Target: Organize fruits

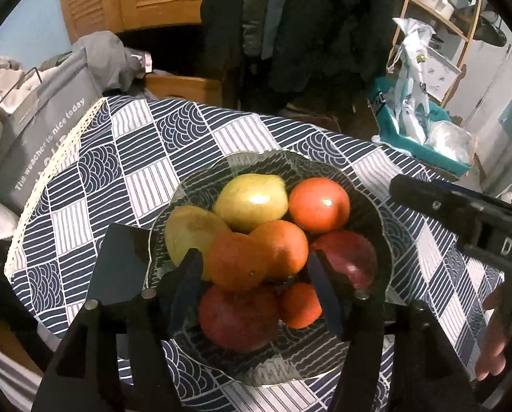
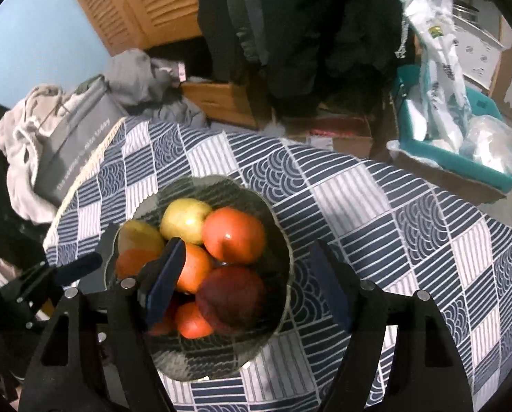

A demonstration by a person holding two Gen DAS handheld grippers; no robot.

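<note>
All the fruit in view is gathered in the glass bowl (image 1: 324, 158), which stands on the table (image 1: 125, 158) under a blue-and-white patterned cloth. Two yellow-green pears (image 1: 252, 201) lie at the far left of the pile, a tomato-red fruit (image 1: 319, 204) at the far right, an orange (image 1: 256, 257) on top in the middle, and dark red fruits (image 1: 235, 322) with a small orange (image 1: 298, 305) at the near side. No loose fruit is seen on the cloth.

The left gripper (image 1: 256, 274) is held just over the bowl, its fingers parted around the top orange and not pressed on it. The right gripper (image 2: 252, 285) is likewise released, nothing being grasped, one finger (image 2: 163, 285) over the pile and the other over the cloth to the right.

The gathering is judged finished or nearly so; only withdrawal appears to be left.
</note>
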